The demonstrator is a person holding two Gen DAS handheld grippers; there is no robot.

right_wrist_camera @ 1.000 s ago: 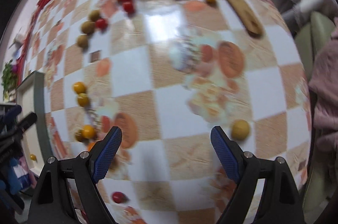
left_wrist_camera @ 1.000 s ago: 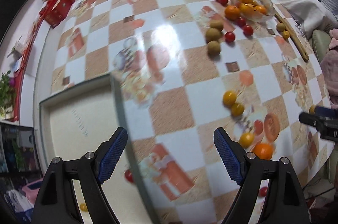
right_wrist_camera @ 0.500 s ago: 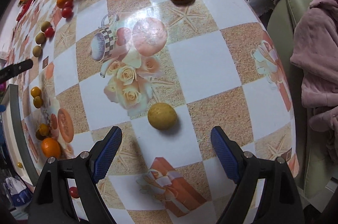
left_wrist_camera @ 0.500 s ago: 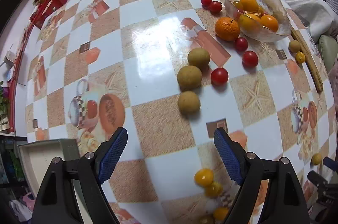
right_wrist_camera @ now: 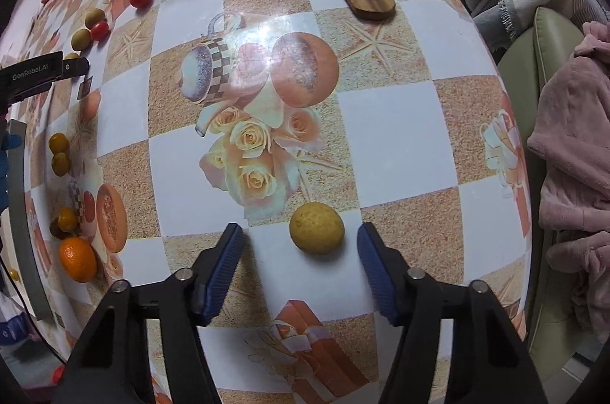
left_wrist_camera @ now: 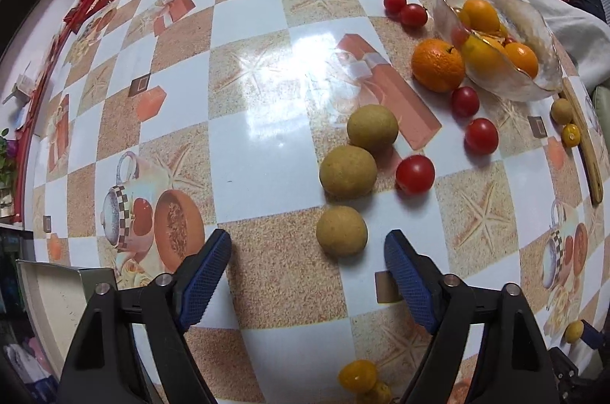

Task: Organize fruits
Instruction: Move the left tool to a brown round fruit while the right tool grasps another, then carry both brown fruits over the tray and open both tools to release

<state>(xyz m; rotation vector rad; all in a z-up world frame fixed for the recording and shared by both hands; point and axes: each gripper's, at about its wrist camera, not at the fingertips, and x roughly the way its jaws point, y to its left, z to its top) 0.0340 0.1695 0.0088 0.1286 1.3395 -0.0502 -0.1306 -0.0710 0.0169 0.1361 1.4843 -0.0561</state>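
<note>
Left gripper [left_wrist_camera: 308, 265]: jaws open, empty, tan fruit [left_wrist_camera: 341, 231] just ahead. Right gripper [right_wrist_camera: 300, 261]: jaws open, yellow fruit [right_wrist_camera: 316, 228] between fingertips, untouched. Glass bowl [left_wrist_camera: 533, 34]: oranges inside.

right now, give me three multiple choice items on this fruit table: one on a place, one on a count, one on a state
1. Where is the big orange?
A. inside the glass bowl
B. on the table beside the glass bowl
C. on the wooden board

2. How many tan round fruits lie ahead of the left gripper?
A. one
B. three
C. five

3. What state is the right gripper in?
A. shut on a tomato
B. open, a tan fruit just ahead
C. shut on nothing

Answers:
1 B: it sits on the cloth against the glass bowl.
2 B: three lie in a row.
3 B: its jaws stand apart around the tan fruit, not touching it.
</note>
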